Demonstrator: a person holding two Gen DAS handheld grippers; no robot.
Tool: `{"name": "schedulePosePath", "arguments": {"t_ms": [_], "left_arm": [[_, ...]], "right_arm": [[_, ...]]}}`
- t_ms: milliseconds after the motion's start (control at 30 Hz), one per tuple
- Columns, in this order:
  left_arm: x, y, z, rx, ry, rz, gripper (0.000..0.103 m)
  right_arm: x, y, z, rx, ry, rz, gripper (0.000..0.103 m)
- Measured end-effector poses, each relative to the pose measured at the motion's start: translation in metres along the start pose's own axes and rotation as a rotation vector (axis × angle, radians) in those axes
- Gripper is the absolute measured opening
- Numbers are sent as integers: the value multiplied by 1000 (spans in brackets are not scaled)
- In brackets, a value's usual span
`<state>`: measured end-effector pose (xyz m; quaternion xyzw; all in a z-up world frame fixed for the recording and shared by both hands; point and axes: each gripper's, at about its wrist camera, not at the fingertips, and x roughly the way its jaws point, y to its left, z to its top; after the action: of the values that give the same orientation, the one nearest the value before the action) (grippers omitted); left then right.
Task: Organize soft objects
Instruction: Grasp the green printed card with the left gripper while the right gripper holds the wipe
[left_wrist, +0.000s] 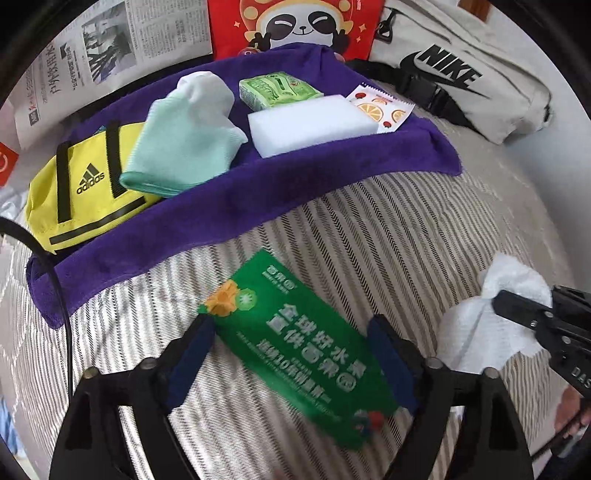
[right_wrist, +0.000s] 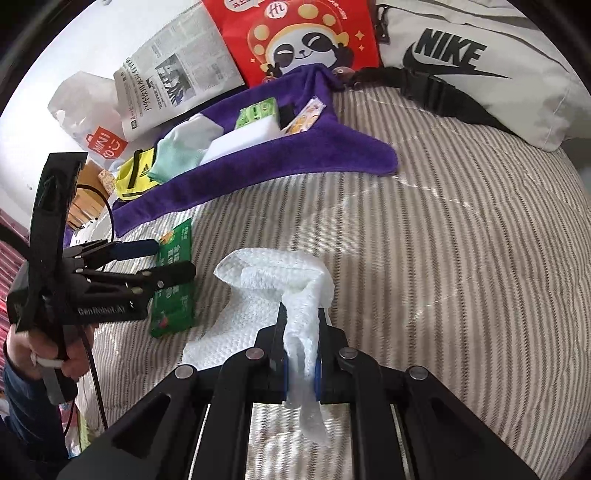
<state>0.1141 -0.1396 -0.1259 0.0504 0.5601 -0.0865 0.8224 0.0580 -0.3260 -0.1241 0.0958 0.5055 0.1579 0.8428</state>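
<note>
A green printed packet (left_wrist: 280, 302) lies flat on the striped bedcover (left_wrist: 388, 240). My left gripper (left_wrist: 291, 354) stands open astride it, a blue pad on each side of the packet. In the right wrist view the same gripper (right_wrist: 173, 258) hovers over the green packet (right_wrist: 173, 306). My right gripper (right_wrist: 303, 314) is shut on a crumpled white paper towel (right_wrist: 258, 288), which partly rests on the bed; in the left wrist view the towel (left_wrist: 480, 332) sits at the right. On a purple towel (left_wrist: 221, 214) behind lie a yellow adidas pouch (left_wrist: 81, 192), a mint sock (left_wrist: 181, 147), a white sponge (left_wrist: 310, 122), a green tissue pack (left_wrist: 273, 90) and a fruit-print sachet (left_wrist: 380, 107).
A grey Nike bag (left_wrist: 461, 74) with a black strap lies at the back right. A red panda bag (left_wrist: 295, 26) and a newspaper (left_wrist: 110, 48) stand behind the purple towel. A person's hand (right_wrist: 22, 347) holds the left gripper's handle at the left edge.
</note>
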Motion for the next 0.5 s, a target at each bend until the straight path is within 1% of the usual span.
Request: {"name": "schedulePosePath", "arguments": {"t_ms": [67, 167, 200, 233, 300, 400, 500], "left_arm": [[3, -6, 2, -12, -3, 34, 91], [5, -10, 3, -24, -17, 39, 91], [4, -11, 2, -13, -26, 40, 91], [4, -11, 1, 1, -33, 37, 89], [-2, -6, -8, 30, -38, 24, 81], [-9, 5, -17, 54, -27, 8, 74], [-13, 20, -24, 41, -10, 18, 73]], "right_arm": [[-1, -5, 0, 1, -2, -7, 11], [-4, -14, -1, 6, -4, -10, 11], [-5, -18, -1, 9, -6, -11, 11], [-7, -22, -2, 18, -9, -12, 11], [-8, -28, -3, 34, -11, -5, 11], [-8, -31, -5, 39, -14, -4, 11], [-7, -30, -6, 35, -17, 4, 11]]}}
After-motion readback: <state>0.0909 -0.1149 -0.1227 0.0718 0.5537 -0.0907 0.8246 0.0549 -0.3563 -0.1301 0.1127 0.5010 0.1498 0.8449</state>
